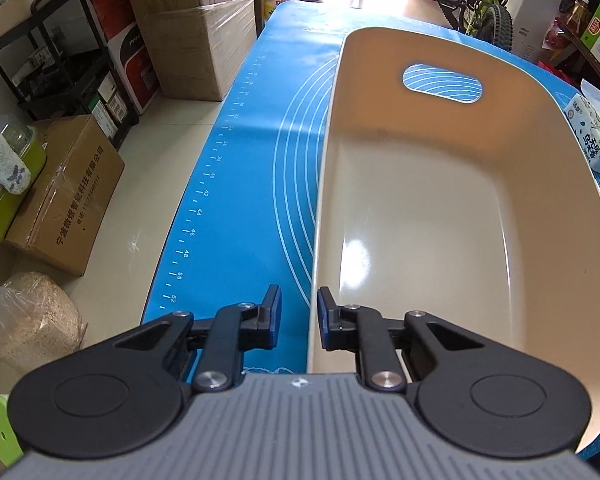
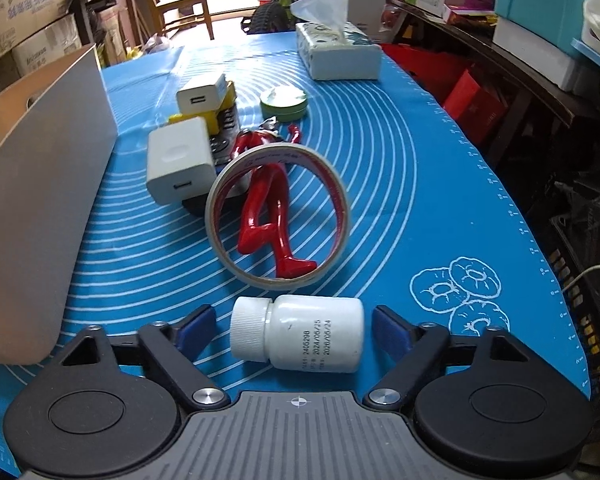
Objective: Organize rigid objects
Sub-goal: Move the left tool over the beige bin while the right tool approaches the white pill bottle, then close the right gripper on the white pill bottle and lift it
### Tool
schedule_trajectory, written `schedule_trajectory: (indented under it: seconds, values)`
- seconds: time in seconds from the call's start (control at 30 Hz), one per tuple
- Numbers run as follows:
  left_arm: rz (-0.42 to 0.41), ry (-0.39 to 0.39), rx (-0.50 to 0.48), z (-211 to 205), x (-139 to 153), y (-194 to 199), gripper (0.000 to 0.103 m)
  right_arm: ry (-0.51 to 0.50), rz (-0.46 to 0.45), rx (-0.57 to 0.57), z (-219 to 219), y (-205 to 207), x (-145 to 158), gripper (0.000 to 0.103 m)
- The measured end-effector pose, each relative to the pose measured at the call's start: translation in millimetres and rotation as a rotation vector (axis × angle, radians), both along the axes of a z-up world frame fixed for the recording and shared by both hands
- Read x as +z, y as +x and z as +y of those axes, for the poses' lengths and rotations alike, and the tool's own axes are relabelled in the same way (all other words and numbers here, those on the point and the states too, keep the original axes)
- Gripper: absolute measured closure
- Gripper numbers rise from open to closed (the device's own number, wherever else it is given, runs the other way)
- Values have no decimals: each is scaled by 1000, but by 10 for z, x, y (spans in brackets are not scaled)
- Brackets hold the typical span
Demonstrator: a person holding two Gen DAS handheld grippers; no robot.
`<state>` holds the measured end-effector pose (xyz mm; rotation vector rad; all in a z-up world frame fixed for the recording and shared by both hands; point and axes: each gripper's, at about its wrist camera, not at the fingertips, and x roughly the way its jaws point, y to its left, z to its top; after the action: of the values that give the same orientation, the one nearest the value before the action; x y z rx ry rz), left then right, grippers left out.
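My right gripper (image 2: 294, 330) is open, its fingers on either side of a white pill bottle (image 2: 300, 336) lying on its side on the blue mat (image 2: 420, 184). Beyond it lie a tape ring (image 2: 278, 216), a red figure (image 2: 266, 216), two white chargers (image 2: 178, 160) (image 2: 202, 94), a yellow-and-black item (image 2: 226, 120) under them and a green tin (image 2: 284, 103). A beige bin (image 2: 40, 184) stands left. My left gripper (image 1: 299, 322) is partly open and empty, astride the near left rim of the empty bin (image 1: 440, 208).
A tissue box (image 2: 338, 54) sits at the mat's far end, also in the left wrist view (image 1: 596, 138). Cardboard boxes (image 1: 64, 196), a black cart (image 1: 60, 52) and a sack (image 1: 28, 320) stand on the floor left of the table. Shelves (image 2: 540, 60) crowd the right.
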<state>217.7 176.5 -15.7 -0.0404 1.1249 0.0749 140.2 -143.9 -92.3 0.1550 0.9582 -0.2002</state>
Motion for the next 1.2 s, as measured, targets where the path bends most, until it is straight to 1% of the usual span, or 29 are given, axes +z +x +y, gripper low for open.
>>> schedule_trajectory:
  seconds: [0.03, 0.1, 0.23, 0.37, 0.47, 0.6, 0.77, 0.9, 0.97, 1.07, 1.2]
  values:
    - [-1, -1, 0, 2, 0, 2, 82, 2, 3, -2, -14, 1, -2, 30]
    - [-1, 0, -1, 2, -1, 1, 83, 3, -2, 6, -20, -8, 7, 39]
    - [-1, 2, -3, -3, -9, 3, 83, -2, -21, 4, -13, -32, 41, 39]
    - [1, 3, -4, -5, -13, 7, 83, -15, -55, -10, -37, -73, 164, 39]
    - [2, 11, -6, -23, -18, 3, 83, -21, -103, -23, -61, -79, 323, 39]
    - [-2, 8, 0, -29, -18, 8, 83, -33, -187, -6, -12, -29, 617, 39]
    - [-5, 1, 2, -15, -16, -2, 83, -23, -286, 83, 186, 123, 988, 39]
    - [-17, -14, 7, 17, 3, -14, 83, -9, -325, 188, 450, 345, 1201, 39]
    - [-22, -12, 5, 16, 4, -23, 83, 24, -351, 235, 593, 467, 1272, 39]
    - [-22, -7, 0, 12, 0, -41, 83, 35, -374, 309, 877, 646, 1327, 39]
    - [-13, -8, -1, 13, -10, -30, 83, 30, -358, 415, 1304, 820, 1293, 39]
